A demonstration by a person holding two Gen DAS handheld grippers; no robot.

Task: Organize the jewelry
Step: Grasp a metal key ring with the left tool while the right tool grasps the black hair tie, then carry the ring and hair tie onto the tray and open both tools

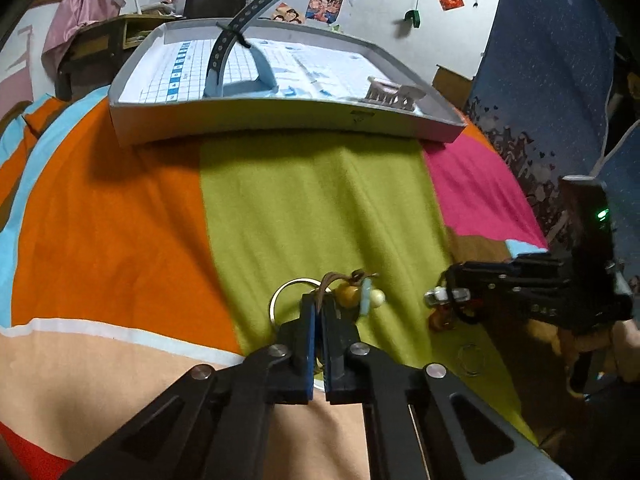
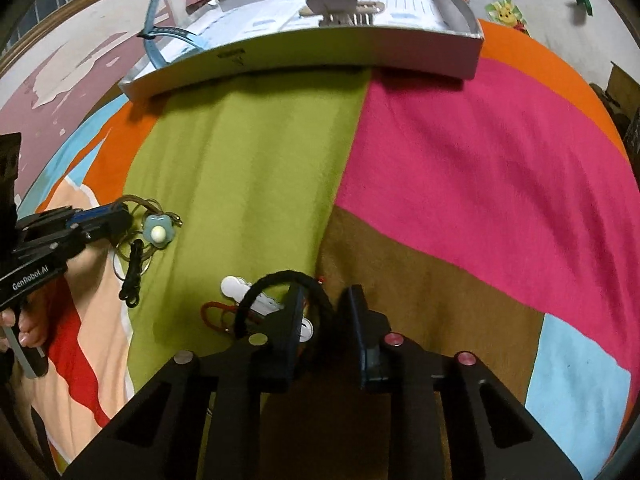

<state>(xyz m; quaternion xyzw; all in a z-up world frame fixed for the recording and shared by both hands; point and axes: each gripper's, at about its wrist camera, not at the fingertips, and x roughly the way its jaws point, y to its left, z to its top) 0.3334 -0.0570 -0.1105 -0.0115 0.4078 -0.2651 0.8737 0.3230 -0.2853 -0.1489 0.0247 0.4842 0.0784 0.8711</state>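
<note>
Your left gripper (image 1: 319, 312) is pinched tight on the cord of the flower charm (image 1: 366, 300). The box (image 1: 280, 118) sits straight ahead at the blanket's far edge. Your right gripper (image 2: 325, 304) is apart around the black hair tie (image 2: 280, 280).

White lettering "GenRobot.AI" is showing on the left gripper (image 2: 120, 216) body; no other text is reading clearly.

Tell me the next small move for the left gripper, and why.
Probably lift it and carry it forward to the grey tray. The left gripper looks shut on the brown cord of the flower charm, with its ring on the blanket, and the tray already holds a hair clip.
</note>
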